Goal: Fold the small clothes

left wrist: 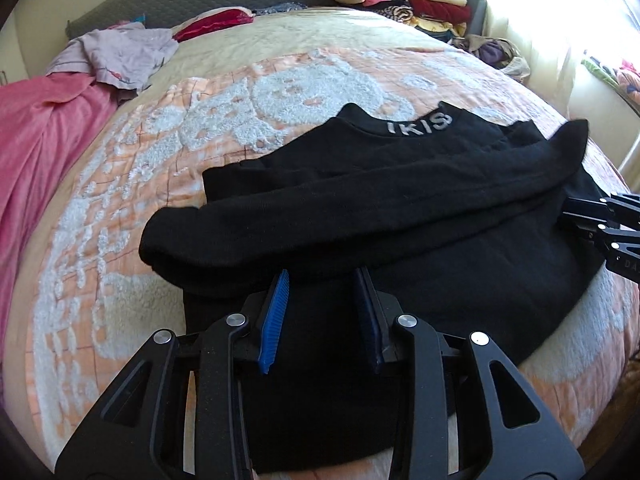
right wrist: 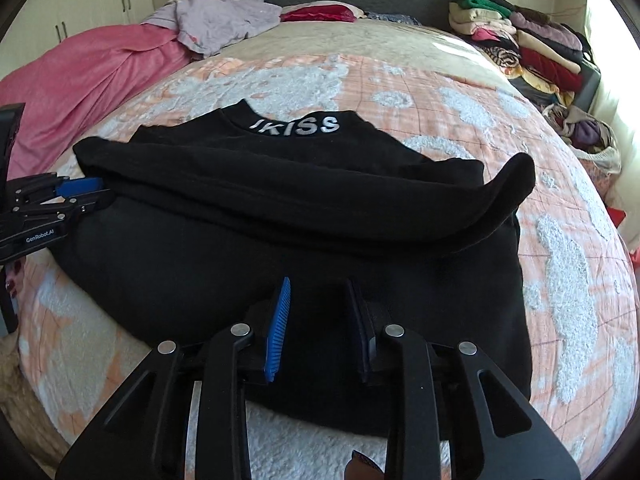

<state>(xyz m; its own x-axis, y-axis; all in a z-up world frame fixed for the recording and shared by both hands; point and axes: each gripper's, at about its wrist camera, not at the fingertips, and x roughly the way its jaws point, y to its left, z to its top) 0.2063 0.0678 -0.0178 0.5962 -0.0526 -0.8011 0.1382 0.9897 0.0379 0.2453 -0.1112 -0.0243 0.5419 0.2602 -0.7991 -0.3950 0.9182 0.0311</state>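
We are working over a wide bed (left wrist: 132, 184) covered in a peach quilted spread with fluffy white patches, which is filling both views. On it, spreading across the centre of each frame, a black knit sweater (left wrist: 400, 216) with white lettering at the neck is lying flat, collar toward the upper middle and hem at the bottom edge under our tools. Its sleeves are already lying folded across the chest as a long band running left to right, so the garment's long axis now is crossing in front of both grippers.

We are holding the left gripper (left wrist: 325, 304) at the hem in the lower centre of its own view, and the right gripper (right wrist: 318, 312) likewise in its view. Each pair of jaws is standing partly open, a clear gap between the blue ribbed pads, with black cloth lying beneath and between them but nothing visibly pinched. The sweater body is lying straight ahead of and under both sets of jaws; we are judging the next move as gripping the hem at two points and carrying it up toward the collar, and neither hand is looking nearer than the other.

The left view is showing the right gripper only as a dark edge at mid-right. The right view is showing the left gripper at mid-left, beside the sweater's side, and the whole lettering. A stack of folded clothes (right wrist: 532, 36) is sitting upper right.
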